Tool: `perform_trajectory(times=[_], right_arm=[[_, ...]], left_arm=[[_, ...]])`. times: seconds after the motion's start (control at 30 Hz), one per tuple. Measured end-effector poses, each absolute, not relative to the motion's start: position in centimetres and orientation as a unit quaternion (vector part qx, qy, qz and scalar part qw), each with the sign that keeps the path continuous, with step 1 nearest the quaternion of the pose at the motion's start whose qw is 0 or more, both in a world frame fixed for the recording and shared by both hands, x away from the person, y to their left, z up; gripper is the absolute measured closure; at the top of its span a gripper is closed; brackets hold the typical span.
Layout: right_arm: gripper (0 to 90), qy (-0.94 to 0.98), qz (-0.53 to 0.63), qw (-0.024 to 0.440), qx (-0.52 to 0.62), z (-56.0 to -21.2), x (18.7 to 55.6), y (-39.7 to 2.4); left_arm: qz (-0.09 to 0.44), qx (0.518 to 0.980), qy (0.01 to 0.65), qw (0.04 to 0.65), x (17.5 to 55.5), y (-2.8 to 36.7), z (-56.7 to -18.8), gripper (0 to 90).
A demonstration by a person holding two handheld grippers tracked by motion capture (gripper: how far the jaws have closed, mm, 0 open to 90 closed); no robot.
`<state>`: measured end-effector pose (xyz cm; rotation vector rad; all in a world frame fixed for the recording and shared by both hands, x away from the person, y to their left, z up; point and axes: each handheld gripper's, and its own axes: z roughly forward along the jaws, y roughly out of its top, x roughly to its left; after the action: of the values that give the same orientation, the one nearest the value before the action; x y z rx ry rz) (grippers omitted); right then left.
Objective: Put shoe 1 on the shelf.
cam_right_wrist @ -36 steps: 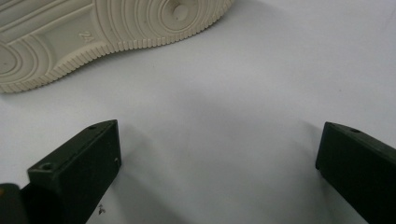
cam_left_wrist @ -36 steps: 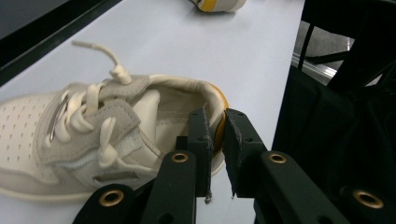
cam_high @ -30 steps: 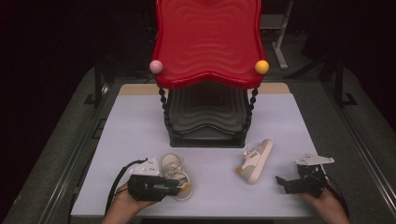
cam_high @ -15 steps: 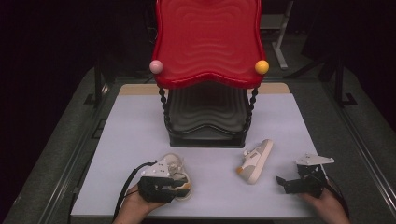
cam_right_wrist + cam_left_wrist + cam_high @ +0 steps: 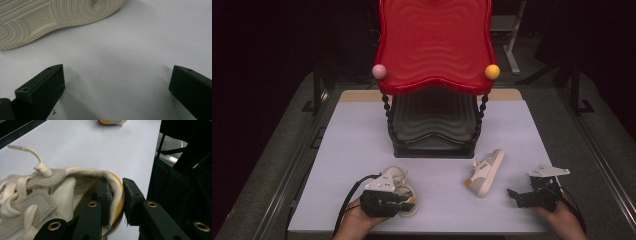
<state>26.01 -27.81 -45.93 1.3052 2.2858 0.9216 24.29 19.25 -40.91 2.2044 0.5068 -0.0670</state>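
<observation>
A cream lace-up shoe (image 5: 396, 179) stands on the white table near the front left. My left gripper (image 5: 410, 203) is at its heel. In the left gripper view one jaw is inside the shoe (image 5: 37, 195) and the other outside, and the left gripper (image 5: 116, 185) pinches the padded heel wall with its yellow back. These jaws have just been closing. A second cream shoe (image 5: 484, 172) lies on its side right of centre, its ribbed sole (image 5: 57, 17) turned to my right gripper (image 5: 512, 193). That right gripper (image 5: 117, 73) stands open over bare table, a short way from the sole.
A two-tier stand rises at the table's middle back, with a red wavy tray (image 5: 434, 45) on top and a black tray (image 5: 432, 125) below. A pink ball (image 5: 379, 71) and a yellow ball (image 5: 492, 71) cap its posts. Dark metal rails (image 5: 287, 165) run along both sides of the table.
The left gripper has edged a little toward the shoe's heel and its jaws have narrowed around the heel wall. The right gripper and the second shoe have not moved.
</observation>
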Motion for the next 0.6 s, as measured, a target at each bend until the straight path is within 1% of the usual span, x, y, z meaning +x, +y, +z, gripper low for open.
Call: perform_trajectory(times=[0.13,0.6], right_arm=[[0.0,0.807,0.325,0.175,0.461,-45.9,26.0,-27.8],[0.0,0.807,0.326,0.176,0.461,-45.9,26.0,-27.8]], left_arm=[[-0.035,0.882,0.198,0.426,24.4,18.8,-40.3,76.8],[-0.026,0.888,0.150,0.434,25.1,15.9,-37.3,76.8]])
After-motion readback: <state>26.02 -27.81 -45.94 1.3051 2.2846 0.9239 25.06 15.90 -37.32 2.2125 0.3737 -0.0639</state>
